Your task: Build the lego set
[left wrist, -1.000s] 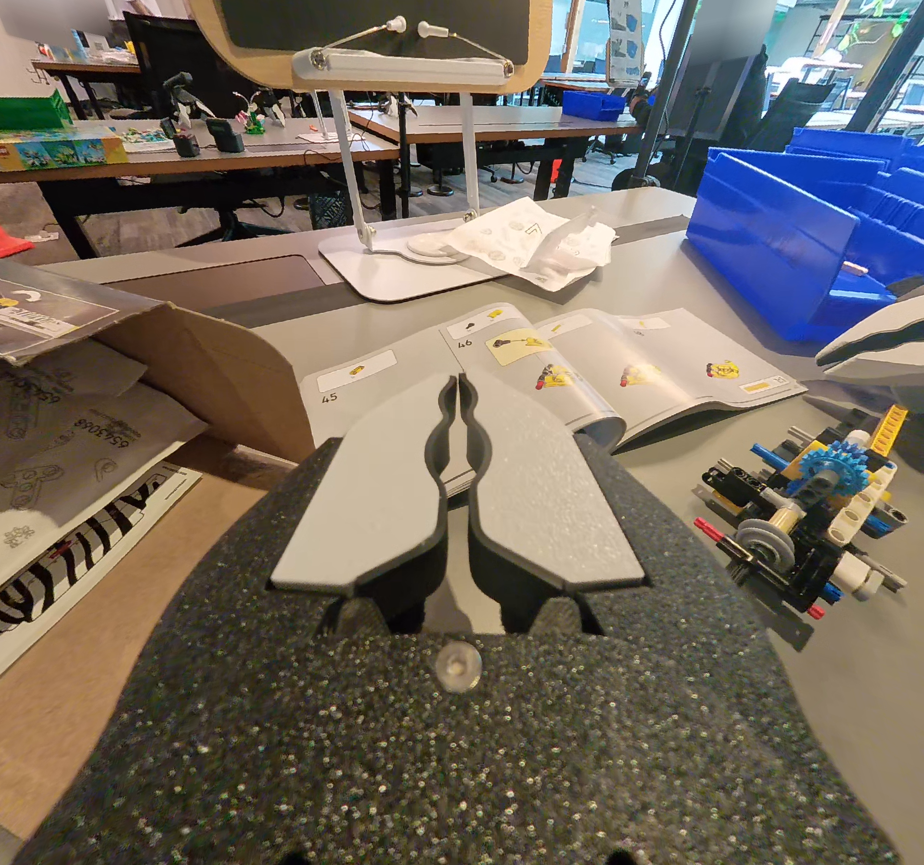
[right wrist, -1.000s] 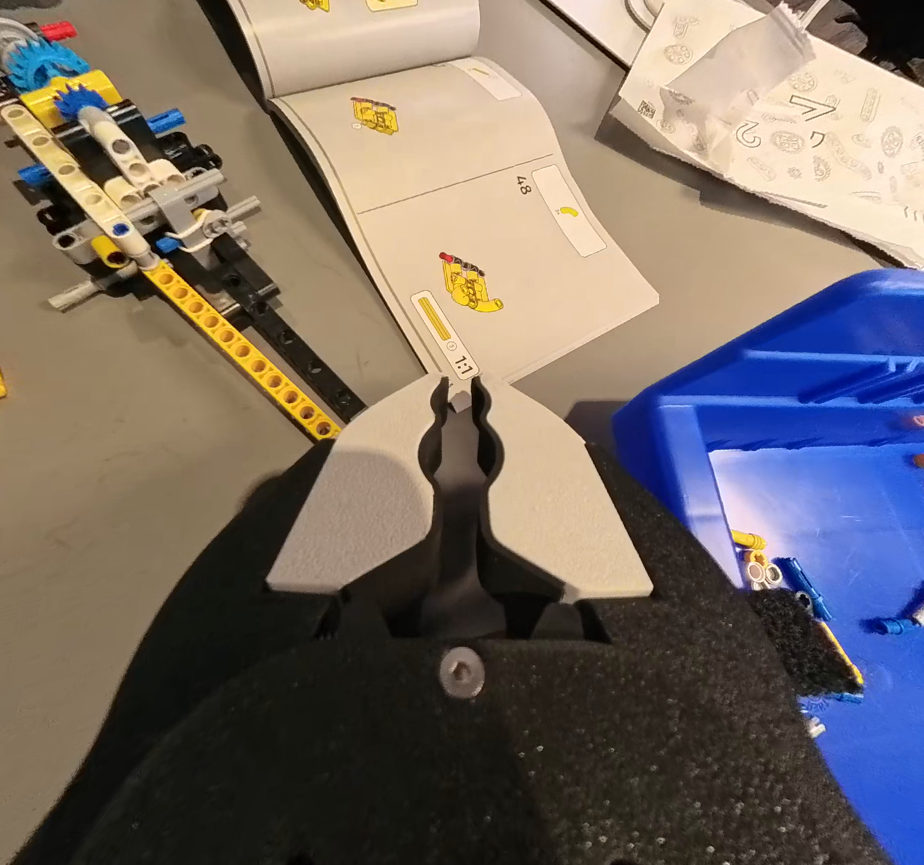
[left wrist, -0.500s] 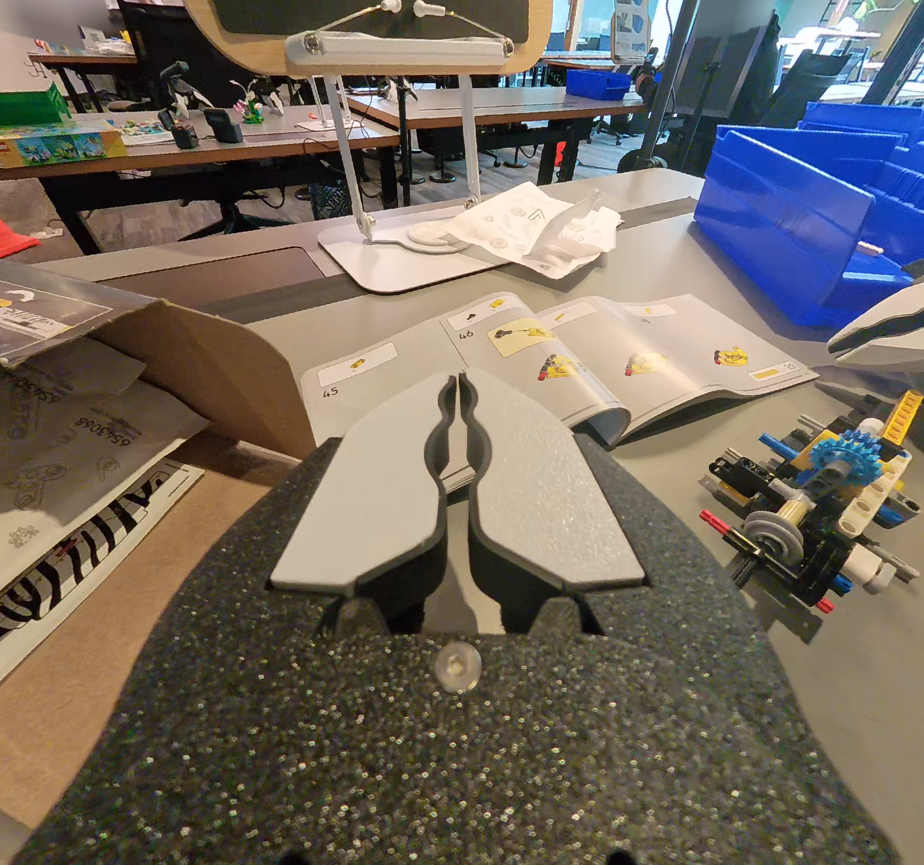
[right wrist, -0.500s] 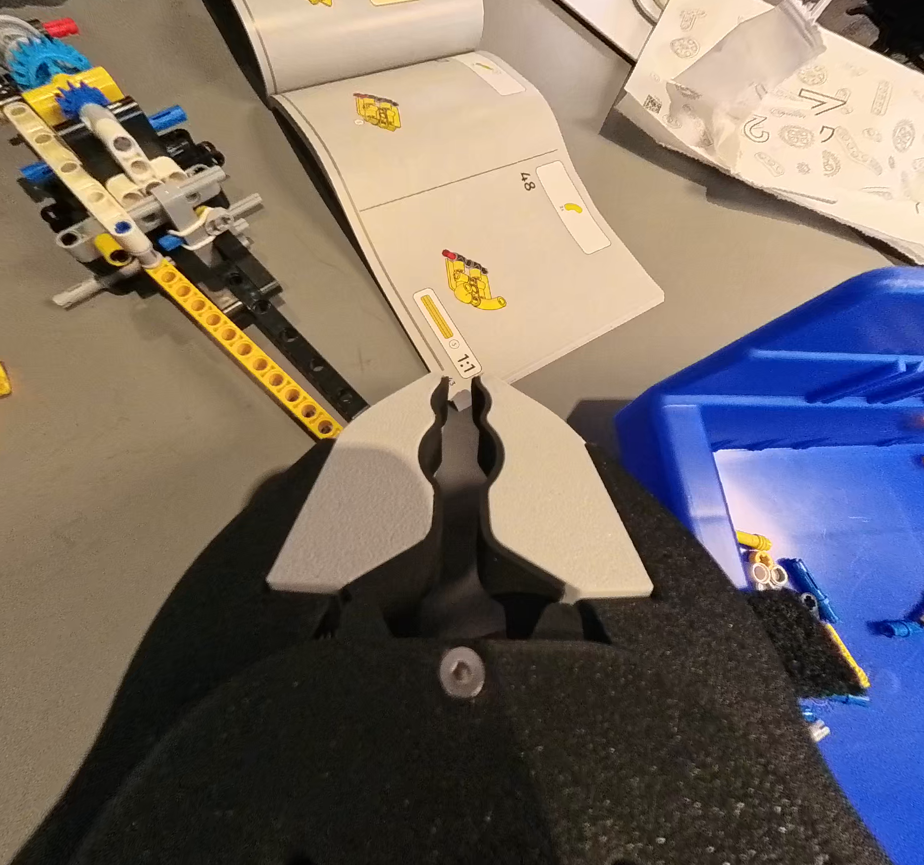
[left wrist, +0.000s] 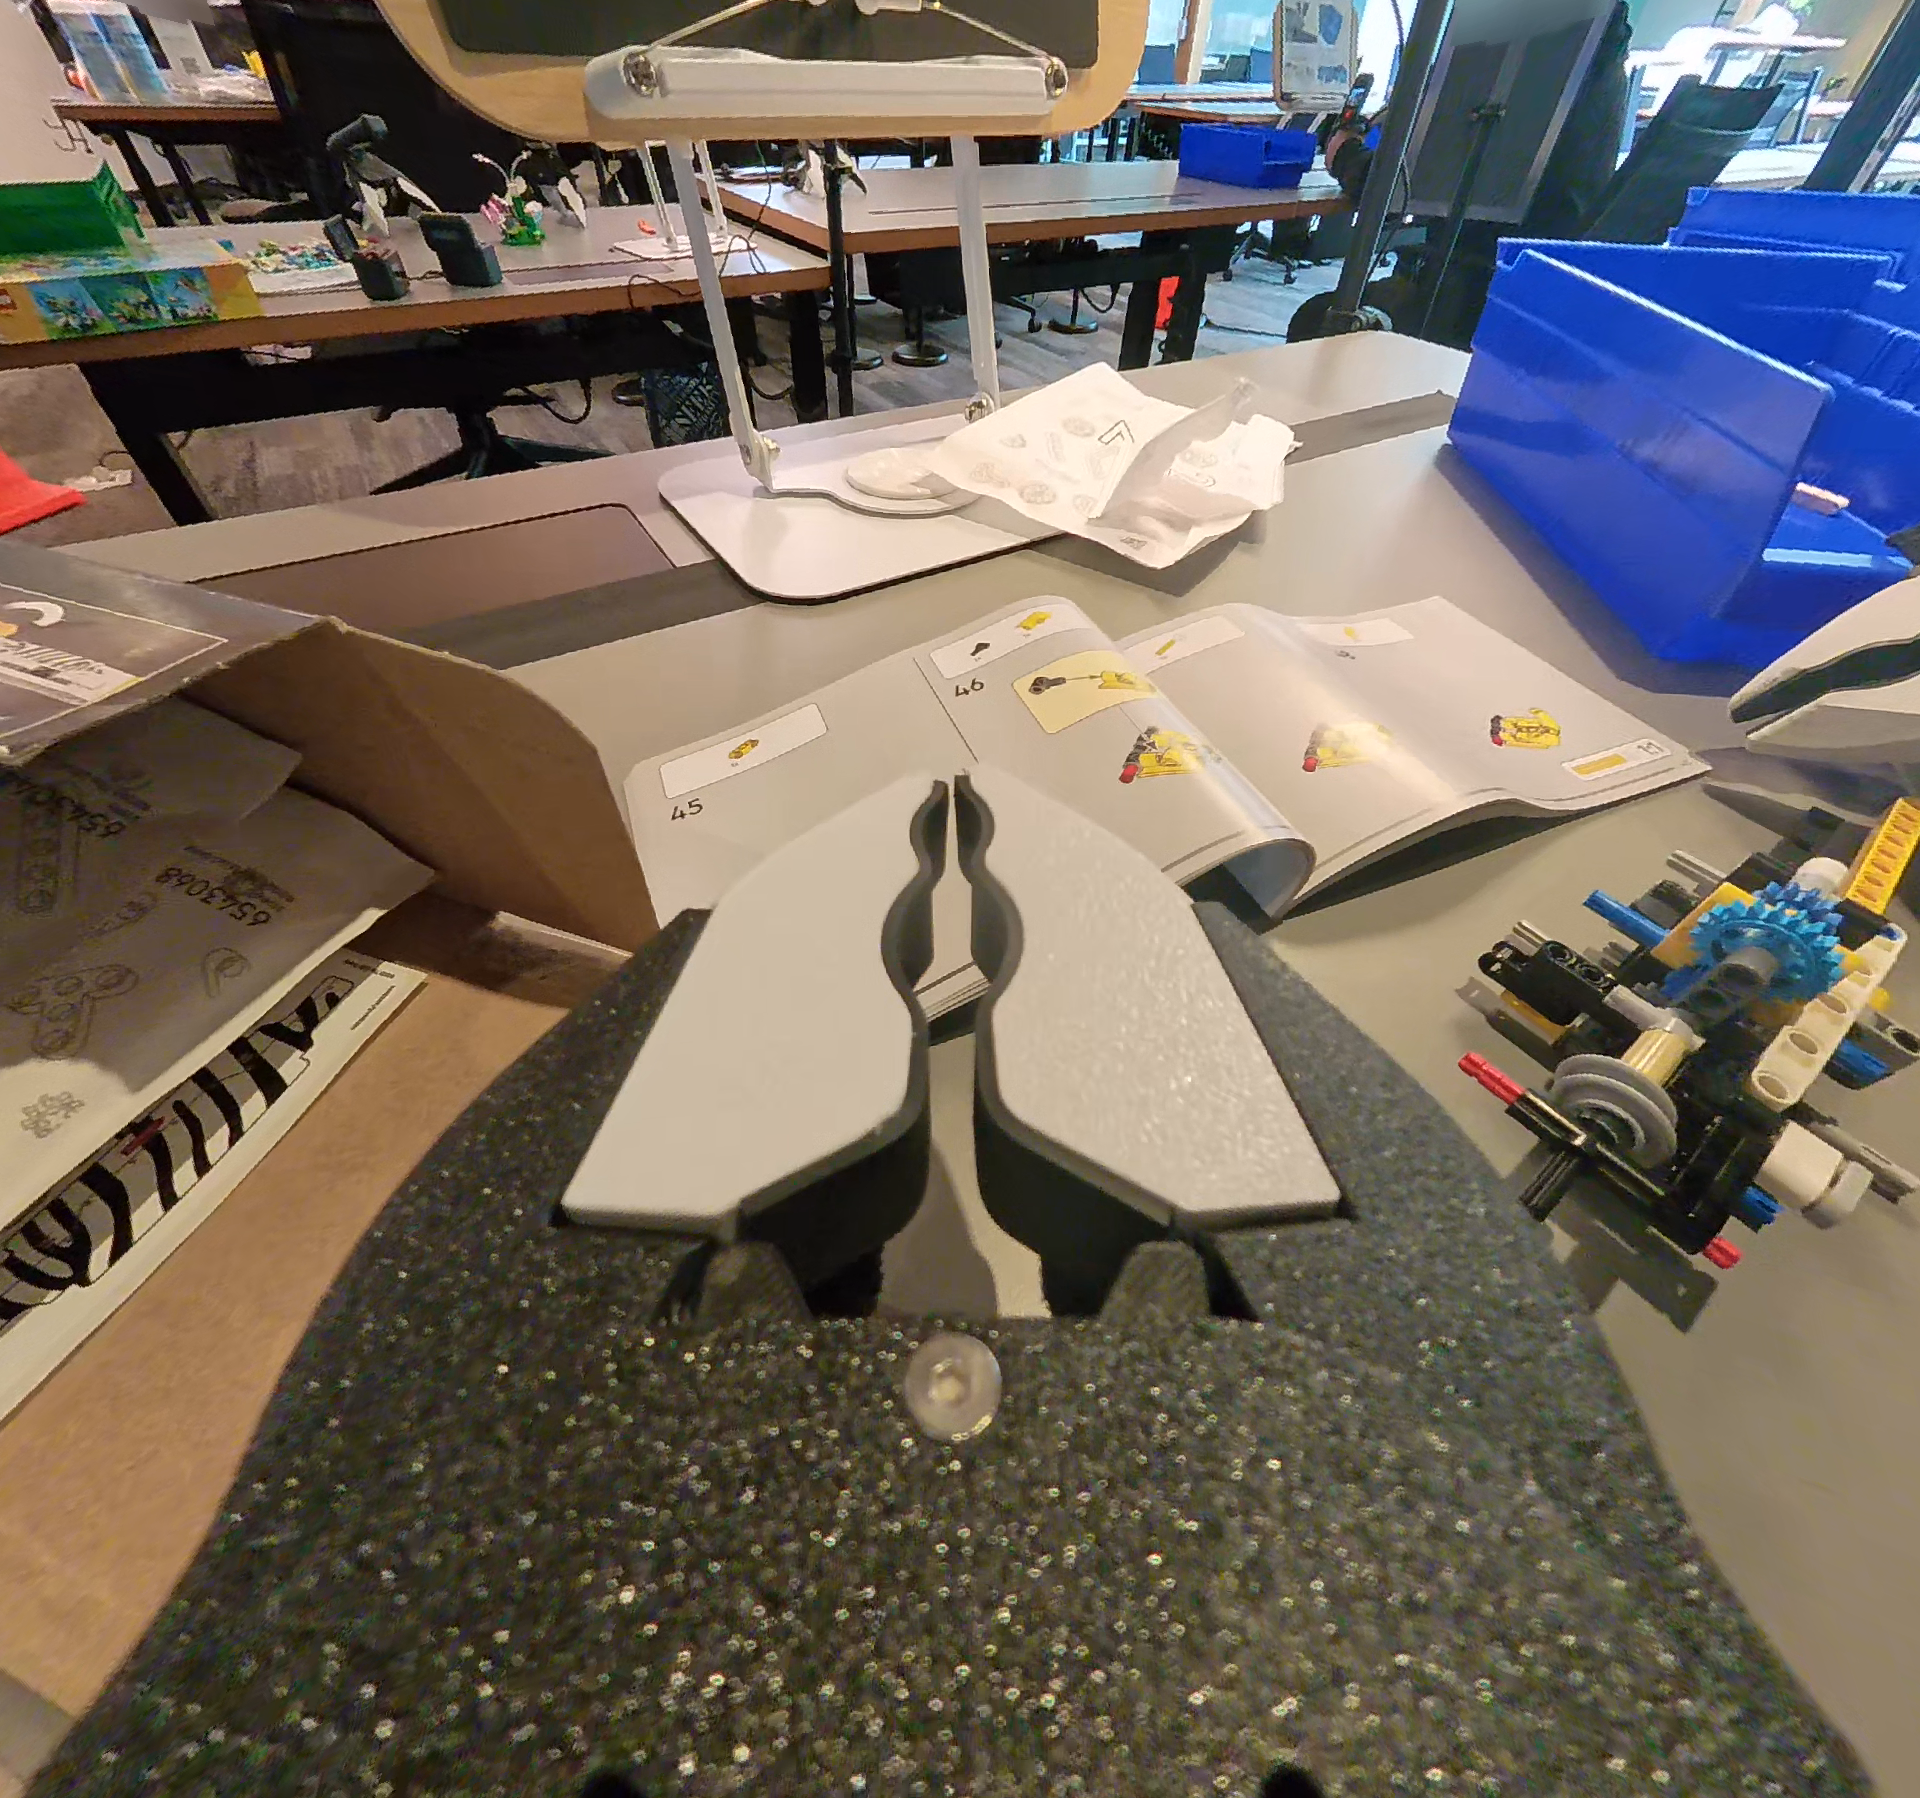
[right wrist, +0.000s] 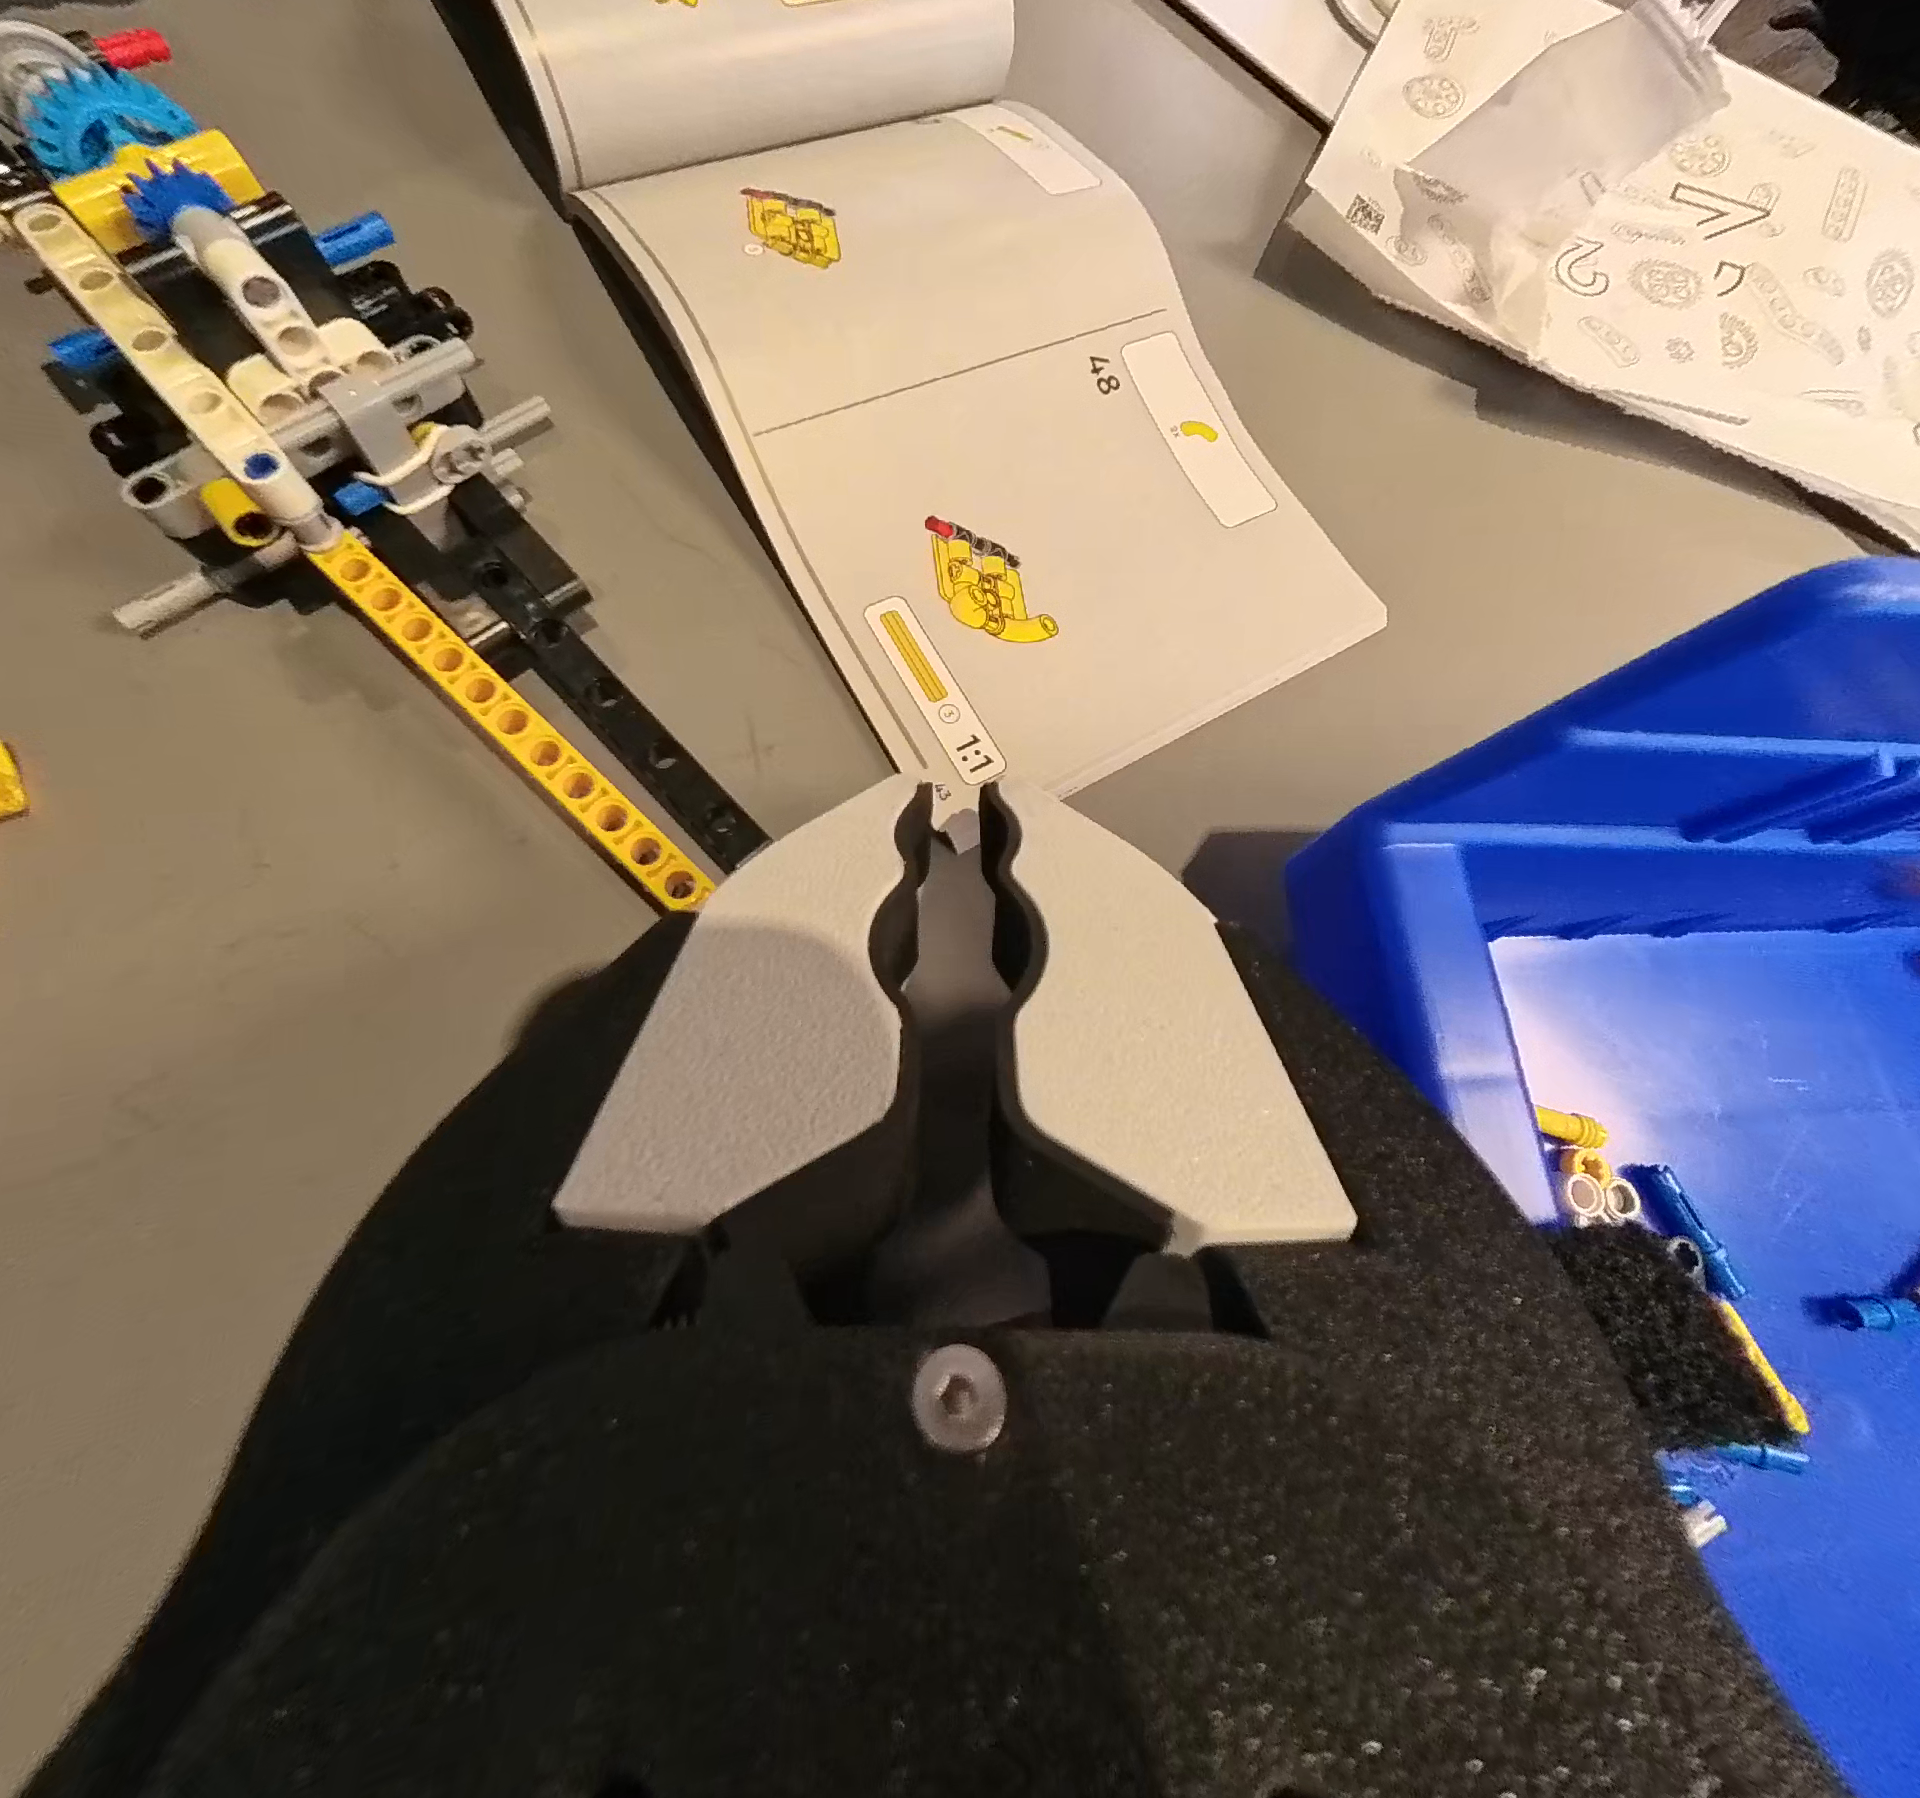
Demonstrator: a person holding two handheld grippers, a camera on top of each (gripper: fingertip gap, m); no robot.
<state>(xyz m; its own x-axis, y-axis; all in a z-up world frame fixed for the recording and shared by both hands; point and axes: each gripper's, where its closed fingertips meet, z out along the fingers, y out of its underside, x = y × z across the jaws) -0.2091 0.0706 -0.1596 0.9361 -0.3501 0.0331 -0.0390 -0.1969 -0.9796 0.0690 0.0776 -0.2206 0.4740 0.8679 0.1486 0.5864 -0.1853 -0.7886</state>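
The part-built lego model (left wrist: pixel 1704 1052), black, white and yellow with blue gears, lies on the grey table to the right of my left gripper (left wrist: pixel 953 792). That gripper is shut and empty, above the near edge of the open instruction booklet (left wrist: pixel 1143 740). In the right wrist view the model (right wrist: pixel 260 377) lies at the upper left, with a long yellow beam (right wrist: pixel 499 709) reaching toward my right gripper (right wrist: pixel 956 798). The right gripper is shut and empty, over the booklet's (right wrist: pixel 987 460) near corner. It also shows at the right edge of the left wrist view (left wrist: pixel 1839 699).
A blue bin (right wrist: pixel 1455 969) with small loose parts (right wrist: pixel 1621 1208) stands just right of the right gripper. More blue bins (left wrist: pixel 1662 460) stand at the back right. An opened cardboard box (left wrist: pixel 416 740) and printed paper bags lie on the left. A white stand base (left wrist: pixel 831 543) and a torn paper bag (right wrist: pixel 1662 262) lie behind the booklet. The grippers' ends are close to 30 cm from one another. The part-built lego model (left wrist: pixel 1704 1052) is about 15 cm from both grippers' fingertips.
The left gripper has shifted slightly, so the model sits a bit farther right in its view. The right gripper has barely moved. Both stay shut.
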